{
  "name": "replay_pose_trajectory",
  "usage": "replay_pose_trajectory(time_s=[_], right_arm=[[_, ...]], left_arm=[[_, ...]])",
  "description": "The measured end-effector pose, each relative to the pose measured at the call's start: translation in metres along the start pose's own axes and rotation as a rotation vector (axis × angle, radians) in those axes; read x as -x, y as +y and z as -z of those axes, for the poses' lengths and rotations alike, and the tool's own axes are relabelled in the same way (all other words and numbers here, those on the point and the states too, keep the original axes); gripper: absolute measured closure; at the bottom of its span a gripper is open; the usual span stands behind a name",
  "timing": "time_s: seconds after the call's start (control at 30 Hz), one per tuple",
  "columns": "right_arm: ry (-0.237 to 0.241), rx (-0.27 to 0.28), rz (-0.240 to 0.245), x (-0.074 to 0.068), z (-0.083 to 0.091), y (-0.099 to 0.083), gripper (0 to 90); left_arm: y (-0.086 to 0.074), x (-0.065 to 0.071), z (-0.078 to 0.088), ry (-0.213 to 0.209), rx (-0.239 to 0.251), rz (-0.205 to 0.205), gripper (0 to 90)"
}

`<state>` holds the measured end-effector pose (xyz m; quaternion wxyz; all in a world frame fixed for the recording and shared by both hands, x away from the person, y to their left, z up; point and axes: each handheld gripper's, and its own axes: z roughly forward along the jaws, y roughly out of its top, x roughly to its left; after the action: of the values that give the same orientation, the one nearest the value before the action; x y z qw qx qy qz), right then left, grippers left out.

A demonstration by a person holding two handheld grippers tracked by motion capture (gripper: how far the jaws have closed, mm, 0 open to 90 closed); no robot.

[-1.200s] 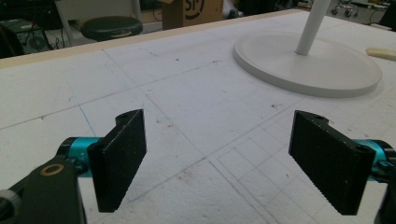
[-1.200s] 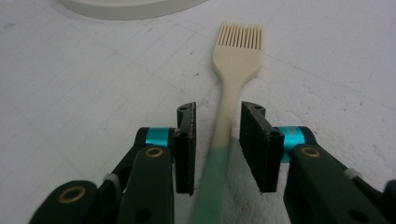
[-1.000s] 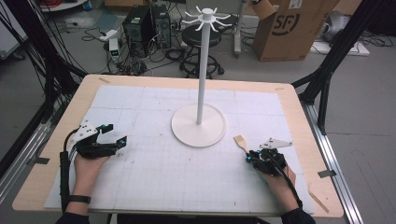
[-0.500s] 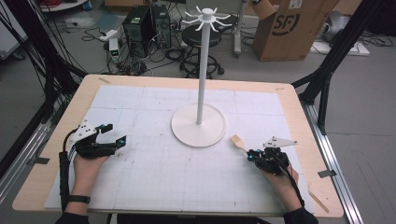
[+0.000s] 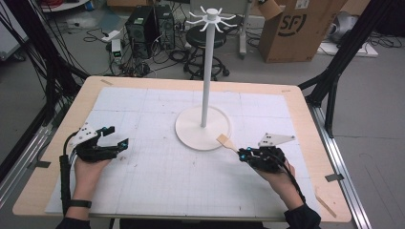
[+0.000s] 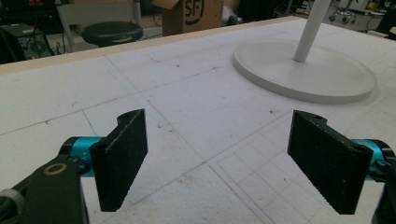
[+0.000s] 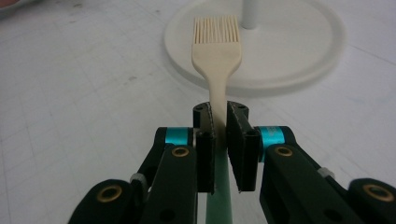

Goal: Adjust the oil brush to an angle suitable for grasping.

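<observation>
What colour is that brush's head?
Pale cream brush head, on a green-ended handle; clearest in the right gripper view.

Brush (image 7: 217,51) showing cream head and bristles, handle turning pale green near the jaws. Stand (image 5: 204,125) reading plain white. Mat (image 5: 157,167) showing white with faint grey grid. Grippers (image 7: 219,140) appearing black with turquoise collars.

A stand (image 5: 203,128) rises from the middle of the counter (image 5: 296,107), its base resting on the mat (image 5: 143,167) that covers most of the top. The left gripper (image 5: 114,138) sits on the mat well left of the base; the right gripper (image 5: 242,153) sits near its right front edge. A brush (image 5: 225,141) reaches from the right gripper toward the base, its head just over the rim.
</observation>
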<state>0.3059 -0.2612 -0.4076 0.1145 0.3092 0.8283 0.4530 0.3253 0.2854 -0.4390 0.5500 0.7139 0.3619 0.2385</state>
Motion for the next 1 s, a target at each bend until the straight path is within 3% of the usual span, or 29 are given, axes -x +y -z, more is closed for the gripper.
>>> replay_pose_trajectory(time_s=[0.5,0.8,1.0], right_arm=[[0.184,-0.037,0.163,-0.032,-0.074,0.048,82.2],[0.294,-0.077,0.235,-0.054,-0.121,0.072,82.3],[0.342,-0.098,0.277,-0.067,-0.15,0.083,82.2]], left_arm=[[0.004,-0.001,0.008,-0.011,0.039,0.013,21.2],[0.008,-0.002,0.014,-0.02,0.054,0.037,18.1],[0.01,-0.002,0.018,-0.028,0.075,0.046,17.8]])
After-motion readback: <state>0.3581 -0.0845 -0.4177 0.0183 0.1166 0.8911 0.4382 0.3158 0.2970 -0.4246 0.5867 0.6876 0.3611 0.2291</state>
